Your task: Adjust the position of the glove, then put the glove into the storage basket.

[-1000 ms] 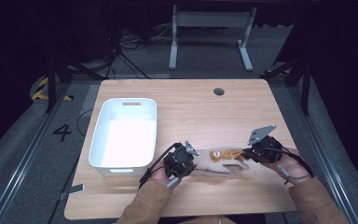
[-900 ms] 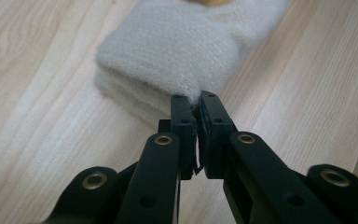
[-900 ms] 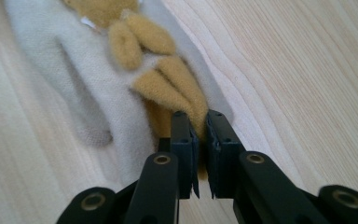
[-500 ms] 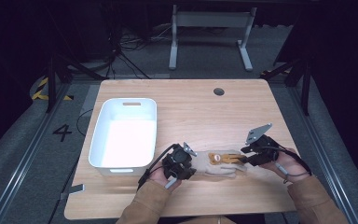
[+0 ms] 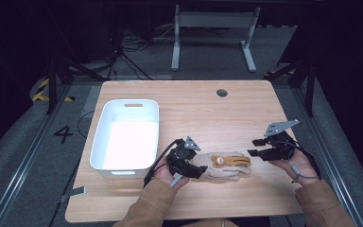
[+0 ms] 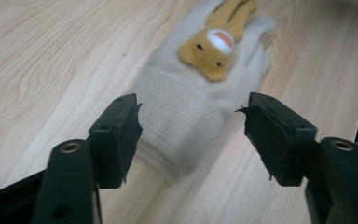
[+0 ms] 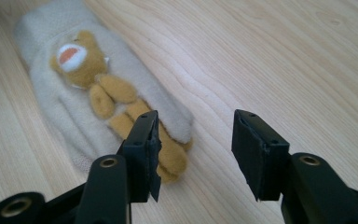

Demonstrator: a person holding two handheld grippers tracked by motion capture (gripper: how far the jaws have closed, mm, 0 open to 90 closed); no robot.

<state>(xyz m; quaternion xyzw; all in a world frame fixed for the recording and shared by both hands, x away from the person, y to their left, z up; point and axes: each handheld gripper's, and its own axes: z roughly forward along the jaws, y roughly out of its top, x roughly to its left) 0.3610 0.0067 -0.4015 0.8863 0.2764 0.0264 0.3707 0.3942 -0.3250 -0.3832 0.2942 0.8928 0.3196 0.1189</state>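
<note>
Glove (image 5: 224, 165) lies flat on the counter (image 5: 198, 109), near the front edge, just right of the white bin (image 5: 125, 137) – roughly 5 o'clock from the bin. Cream fleece, with a tan plush bear (image 6: 212, 44) sewn on the back. Cuff points at the left gripper (image 5: 189, 165), fingertips point toward 3 o'clock at the right gripper (image 5: 260, 150).

Left gripper: jaws have just been opening, now about halfway apart, straddling the cuff; the pads look clear of the fleece on both sides, so released, not gripped. Right gripper: jaws have also just been opening, now wide, nothing between them; it sits just off the fingertip end, and in the right gripper view one jaw overlaps the bear's legs and the other stands over bare wood.

Handling, my read: light, floppy, zero stiffness – it will drape and fold from any single pinch. Fleece should give good friction, so slip is unlikely. Not fragile. Best hold is probably the cuff hem, where the fabric looks thicker. Avoid pinching the bear; it could take the pull on its stitching. To carry it flat, cuff plus fingertips together.
</note>
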